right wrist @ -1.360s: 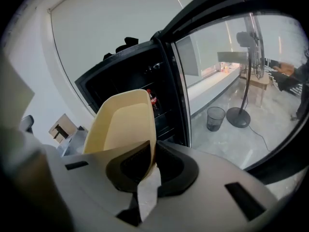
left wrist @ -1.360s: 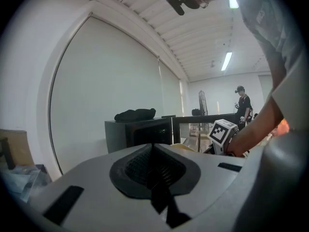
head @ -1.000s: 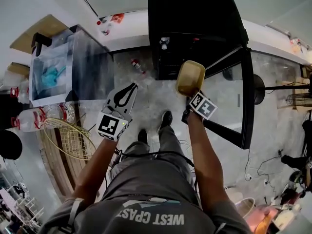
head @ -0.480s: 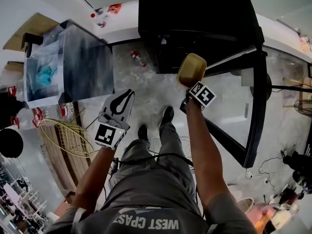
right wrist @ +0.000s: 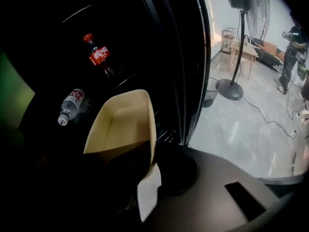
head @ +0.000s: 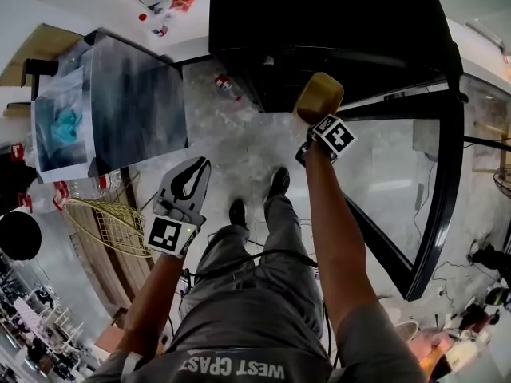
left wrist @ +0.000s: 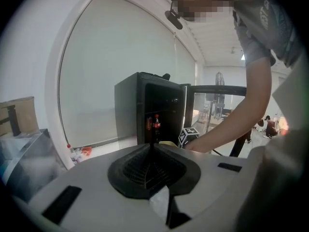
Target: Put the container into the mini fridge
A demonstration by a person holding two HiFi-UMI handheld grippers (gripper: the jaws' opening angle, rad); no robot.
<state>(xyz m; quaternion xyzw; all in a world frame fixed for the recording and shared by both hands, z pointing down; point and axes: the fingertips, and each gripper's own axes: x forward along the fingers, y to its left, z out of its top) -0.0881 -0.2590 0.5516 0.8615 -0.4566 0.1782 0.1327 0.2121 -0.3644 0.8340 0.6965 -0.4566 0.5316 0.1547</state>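
A tan open container (head: pixel 318 96) hangs at the mouth of the black mini fridge (head: pixel 319 22), whose glass door (head: pixel 435 182) stands swung open to the right. My right gripper (head: pixel 312 126) is shut on the container's near rim. In the right gripper view the container (right wrist: pixel 123 122) tilts before the dark fridge interior, where a cola bottle (right wrist: pixel 99 56) and a water bottle (right wrist: pixel 71 105) sit; my right gripper (right wrist: pixel 145 163) clamps its wall. My left gripper (head: pixel 189 188) hangs lower left, shut and empty, its jaws meeting in the left gripper view (left wrist: pixel 154 151).
A clear box (head: pixel 112 106) stands on the floor to the left, with a wire racket (head: pixel 108 226) and bottles beside it. A small bottle (head: pixel 226 86) lies near the fridge's left corner. The person's feet (head: pixel 255 202) stand before the fridge. A pedestal fan (right wrist: pixel 241 37) stands beyond the door.
My right gripper has carried the container forward, up to the fridge opening. The left gripper has sunk lower and back. The fridge and its door loom closer.
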